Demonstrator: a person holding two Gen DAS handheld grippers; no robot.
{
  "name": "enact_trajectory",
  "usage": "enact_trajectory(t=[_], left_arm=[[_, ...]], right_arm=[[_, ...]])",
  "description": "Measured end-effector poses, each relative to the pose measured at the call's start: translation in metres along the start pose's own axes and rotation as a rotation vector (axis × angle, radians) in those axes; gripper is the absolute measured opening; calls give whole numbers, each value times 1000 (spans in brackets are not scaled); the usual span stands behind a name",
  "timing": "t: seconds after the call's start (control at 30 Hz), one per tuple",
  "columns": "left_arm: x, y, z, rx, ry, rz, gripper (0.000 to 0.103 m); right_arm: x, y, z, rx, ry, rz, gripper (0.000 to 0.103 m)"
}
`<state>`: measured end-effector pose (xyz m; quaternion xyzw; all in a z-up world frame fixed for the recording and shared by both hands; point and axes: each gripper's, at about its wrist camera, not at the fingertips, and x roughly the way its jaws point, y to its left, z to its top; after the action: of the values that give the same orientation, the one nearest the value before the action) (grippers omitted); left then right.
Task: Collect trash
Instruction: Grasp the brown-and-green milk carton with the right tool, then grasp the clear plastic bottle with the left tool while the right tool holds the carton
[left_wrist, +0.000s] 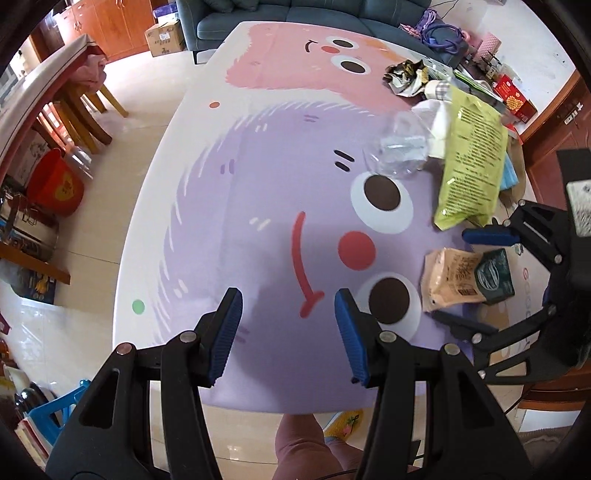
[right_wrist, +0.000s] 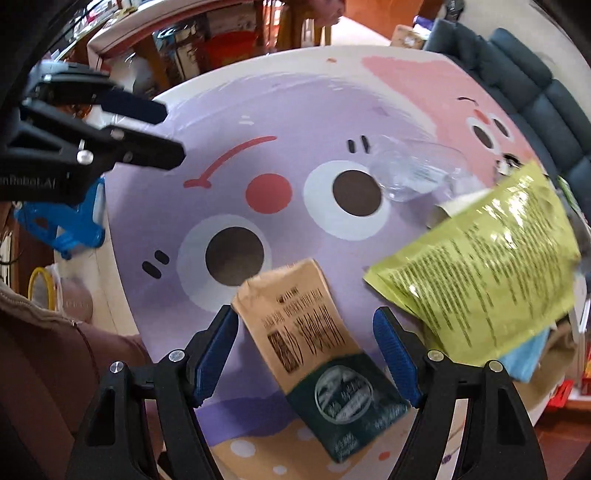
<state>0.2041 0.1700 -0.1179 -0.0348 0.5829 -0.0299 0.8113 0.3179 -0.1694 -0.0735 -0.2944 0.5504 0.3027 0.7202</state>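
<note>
Left wrist view: left tool (left_wrist: 288, 332) hangs over bare purple print of the desk (left_wrist: 192, 122), jaws apart, nothing btwn them. All the trash lies off to its right: tan-and-green pouch (left_wrist: 467, 278) near the desk's right edge, w/ the right tool (left_wrist: 469, 277) straddling it, jaws spread, one blue pad above the pouch and one dark finger below. Further back: yellow-green bag (left_wrist: 472, 162), clear plastic wrapper (left_wrist: 399, 147), crumpled dark wrapper (left_wrist: 406, 75) near the far corner.

Right wrist view: right tool (right_wrist: 306, 350) is open, pouch (right_wrist: 314, 350) sits right btwn its blue pads but not yet pinched, as far as I can tell. Pouch lies flat; long axis runs from tan end, up-left and away from the tool, to green end, down-right toward the tool's base, so it's skewed across the jaw gap, not square to it. Yellow-green bag (right_wrist: 480, 266) just beside the right-hand pad, lifted off the desk on stuff under it. Left tool (right_wrist: 147, 129) well apart at upper left.

Judgement: right tool is far nearer; closing should catch the pouch across its narrow width. Risk: right pad snags the bag's edge.
</note>
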Motion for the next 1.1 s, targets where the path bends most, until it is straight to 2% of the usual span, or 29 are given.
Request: enact_trajectory(t=[0.13,0.27,0.37,0.47,0.67,0.7,0.8,0.87,0.9,0.97,1.1], left_arm=[[-1,2,9,11,6,-9,49],[2,0,19,31,13,-28,49],[4,-6,29,57,15,-48,49],[4,-14,43,87,8,-70,49],[4,-38,85,150,8,-128,49],[5,-44,93,166,10,-134,49],[6,-64,112,223,7,-131,49],[8,-77,120,264,11,-115,53],[11,-85,125,288,20,-103,58],[18,-98,132,320,39,-84,59],[28,-116,136,360,86,-87,59]], right_arm=[[15,1,11,-45,39,-28,75],[21,-3,17,-41,52,-23,55],[16,-18,17,25,31,-20,55],[4,-35,10,123,-9,-16,55],[-21,-87,-12,463,-125,-11,54],[-27,-100,-20,552,-157,-7,54],[-39,-115,-35,717,-215,4,54],[-48,-127,-45,825,-255,4,54],[-50,-131,-50,854,-265,6,54],[-57,-137,-57,922,-300,3,54],[-69,-133,-74,982,-329,-7,54]])
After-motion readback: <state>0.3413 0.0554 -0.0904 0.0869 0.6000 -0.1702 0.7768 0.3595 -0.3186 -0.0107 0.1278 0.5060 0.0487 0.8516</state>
